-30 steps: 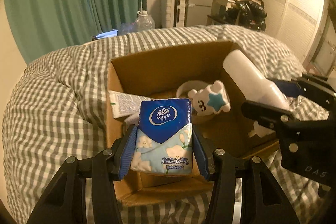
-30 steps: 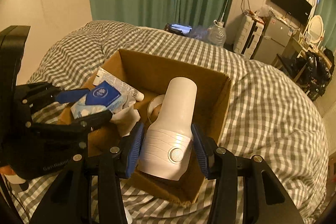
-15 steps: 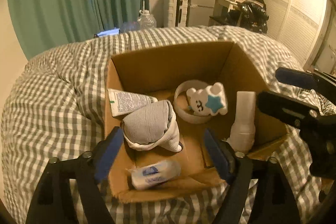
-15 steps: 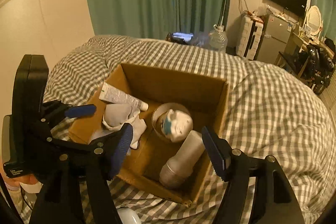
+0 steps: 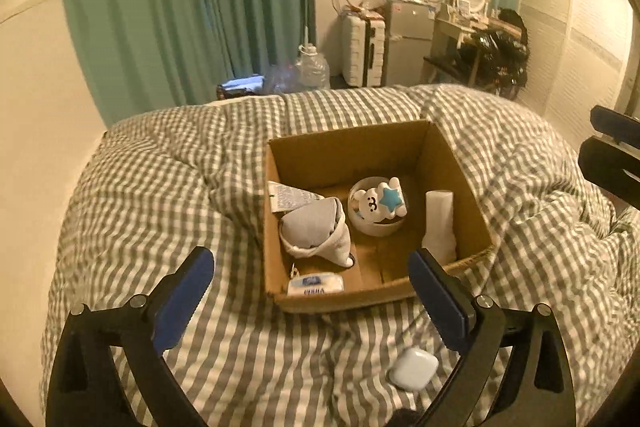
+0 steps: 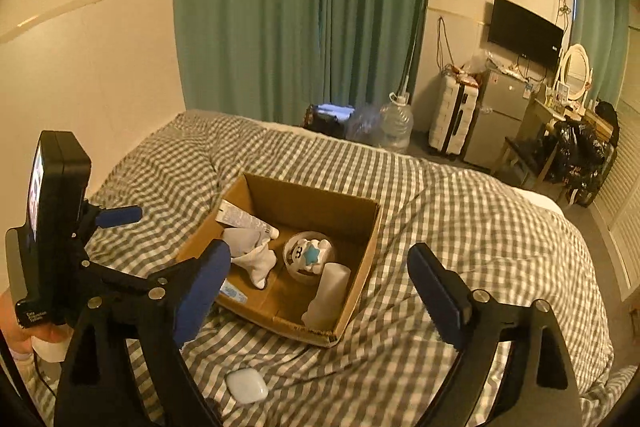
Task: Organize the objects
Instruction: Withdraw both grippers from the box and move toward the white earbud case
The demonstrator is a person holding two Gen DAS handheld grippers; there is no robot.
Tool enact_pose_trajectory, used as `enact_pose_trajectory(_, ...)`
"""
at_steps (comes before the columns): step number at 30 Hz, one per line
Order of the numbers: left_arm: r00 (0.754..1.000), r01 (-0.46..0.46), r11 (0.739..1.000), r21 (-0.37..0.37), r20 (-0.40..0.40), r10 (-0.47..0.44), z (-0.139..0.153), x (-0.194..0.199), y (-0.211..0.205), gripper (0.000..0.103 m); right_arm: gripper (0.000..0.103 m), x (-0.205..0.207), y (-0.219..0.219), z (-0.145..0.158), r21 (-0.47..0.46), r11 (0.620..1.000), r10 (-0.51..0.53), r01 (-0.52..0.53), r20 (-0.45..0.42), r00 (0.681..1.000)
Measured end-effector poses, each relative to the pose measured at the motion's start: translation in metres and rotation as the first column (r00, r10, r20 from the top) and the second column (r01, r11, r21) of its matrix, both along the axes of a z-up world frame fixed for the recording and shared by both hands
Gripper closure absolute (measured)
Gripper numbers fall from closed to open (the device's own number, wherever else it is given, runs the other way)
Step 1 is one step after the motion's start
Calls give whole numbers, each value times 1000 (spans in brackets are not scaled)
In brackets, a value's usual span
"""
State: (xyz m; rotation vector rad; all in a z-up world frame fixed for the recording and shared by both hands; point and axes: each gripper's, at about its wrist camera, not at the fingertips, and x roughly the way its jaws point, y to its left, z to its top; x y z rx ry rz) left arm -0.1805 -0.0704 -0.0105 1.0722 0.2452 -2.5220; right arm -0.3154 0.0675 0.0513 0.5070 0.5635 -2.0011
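From your left wrist camera, your left gripper (image 5: pixel 310 277) hangs above the checked duvet (image 5: pixel 160 195) with its jaws spread wide and opening further, nothing between the pads. Ahead sits the cardboard box (image 5: pixel 348 147). Inside it, the tissue pack (image 5: pixel 316 284) lies flat against the near wall, a grey-and-white sock bundle (image 5: pixel 316 229) sits just behind it, and a printed tube (image 5: pixel 290 195) leans in the far left corner. A white ring with a bear toy (image 5: pixel 378 205) rests in the middle, and the white bottle (image 5: pixel 439 223) lies along the right wall. A small white case (image 5: pixel 414 369) lies on the duvet outside the box, near your right finger.

From your right wrist camera, your right gripper (image 6: pixel 320 291) is also empty, jaws wide and opening. The box (image 6: pixel 312 203) lies below and ahead, the bottle (image 6: pixel 328 295) in its near right corner, touching the bear toy (image 6: pixel 308 253). Your left gripper (image 6: pixel 116 217) shows at the left edge, well apart from the box. The white case (image 6: pixel 247 385) lies on the duvet (image 6: pixel 460 227) in front.
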Motion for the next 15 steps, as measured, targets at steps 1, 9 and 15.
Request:
enact_pose_trajectory(1,1000,-9,1000,2,-5,9,3,8,1,2,7,3,4,4,-1,1000,1,-1,-11,1000)
enact_pose_trajectory(9,995,-101,994,-31,-27,100,12,55,24,1,6,26,34,10,8,999,37,-37,-60,997)
enact_pose_trajectory(15,991,-136,990,-36,-3,136,-7,78,40,1,6,40,42,-25,73,994,81,-78,-46,996)
